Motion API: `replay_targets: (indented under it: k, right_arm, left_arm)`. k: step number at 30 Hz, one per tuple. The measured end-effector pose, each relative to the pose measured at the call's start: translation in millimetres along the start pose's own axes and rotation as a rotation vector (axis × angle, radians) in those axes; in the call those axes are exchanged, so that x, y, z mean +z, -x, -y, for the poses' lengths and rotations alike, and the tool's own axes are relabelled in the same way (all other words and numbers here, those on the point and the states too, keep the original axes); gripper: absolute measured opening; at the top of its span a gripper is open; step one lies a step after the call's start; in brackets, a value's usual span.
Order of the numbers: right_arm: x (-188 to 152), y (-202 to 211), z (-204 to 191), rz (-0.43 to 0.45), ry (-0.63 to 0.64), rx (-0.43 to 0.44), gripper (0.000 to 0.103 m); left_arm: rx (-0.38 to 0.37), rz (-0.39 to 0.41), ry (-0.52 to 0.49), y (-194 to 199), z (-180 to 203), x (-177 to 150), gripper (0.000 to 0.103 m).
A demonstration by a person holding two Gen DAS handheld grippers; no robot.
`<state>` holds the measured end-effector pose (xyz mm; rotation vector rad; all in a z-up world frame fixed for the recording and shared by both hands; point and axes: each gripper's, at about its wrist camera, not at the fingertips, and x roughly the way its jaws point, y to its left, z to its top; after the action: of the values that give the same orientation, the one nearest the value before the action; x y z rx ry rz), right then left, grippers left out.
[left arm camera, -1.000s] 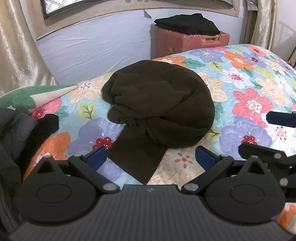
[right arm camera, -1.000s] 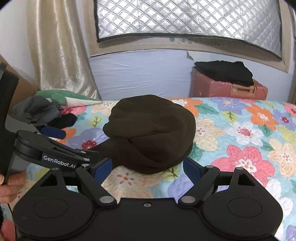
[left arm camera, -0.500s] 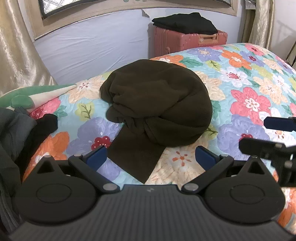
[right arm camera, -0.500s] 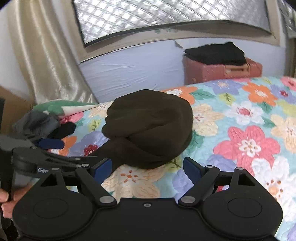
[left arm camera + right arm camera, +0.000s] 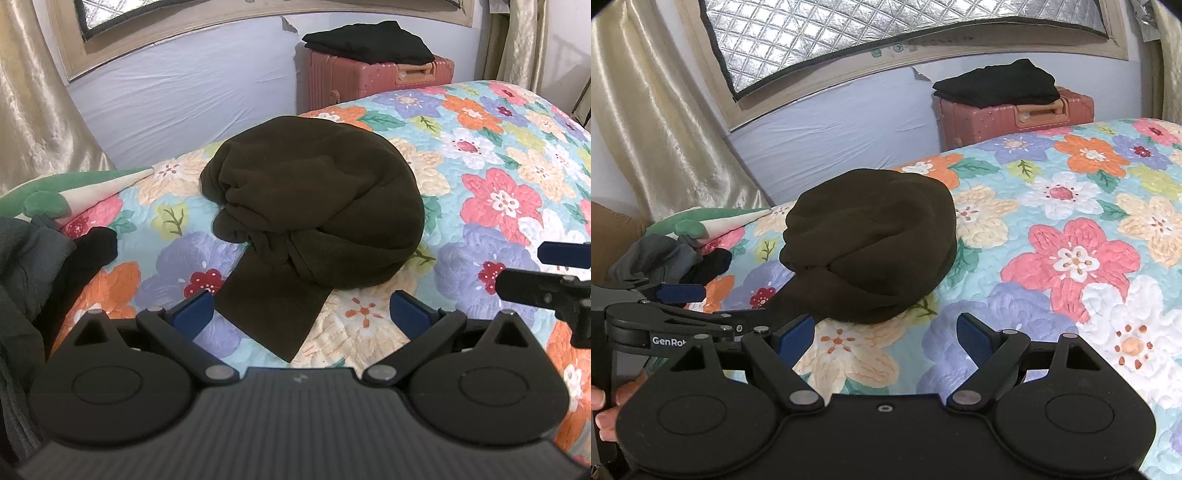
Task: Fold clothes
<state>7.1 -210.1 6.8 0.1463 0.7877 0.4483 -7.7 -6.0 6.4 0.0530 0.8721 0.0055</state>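
Observation:
A dark brown fleece garment [image 5: 314, 206] lies bunched in a round heap on the floral quilt [image 5: 498, 199], with one flat flap reaching toward me. It also shows in the right wrist view [image 5: 871, 243]. My left gripper [image 5: 301, 314] is open and empty, just short of the flap's near corner. My right gripper [image 5: 886, 332] is open and empty, hovering over the quilt [image 5: 1071, 258] in front of the heap's near edge. Each gripper shows at the edge of the other's view.
A pile of grey and black clothes [image 5: 40, 266] lies at the left, beside a green and white cloth [image 5: 74, 192]. A pink suitcase [image 5: 369, 77] with folded black clothes [image 5: 369, 40] on top stands behind the bed. Curtains hang at both sides.
Both grippers have shifted slightly; the right wrist view has swung a little and the heap sits further left in it. The garment has not moved.

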Motion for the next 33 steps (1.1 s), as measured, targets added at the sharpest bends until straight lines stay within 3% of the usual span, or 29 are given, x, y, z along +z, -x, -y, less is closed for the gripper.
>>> replay_targets:
  k: [30, 33]
  right_arm:
    - [-3.8, -0.2, -1.3, -0.019, 0.015, 0.012, 0.088]
    - [-3.3, -1.6, 3.1, -0.025, -0.020, 0.024, 0.088]
  left_arm:
    - [0.019, -0.031, -0.017, -9.5, 1.9, -2.2, 0.103]
    - [0.038, -0.018, -0.056, -8.5, -2.2, -7.7, 0.103]
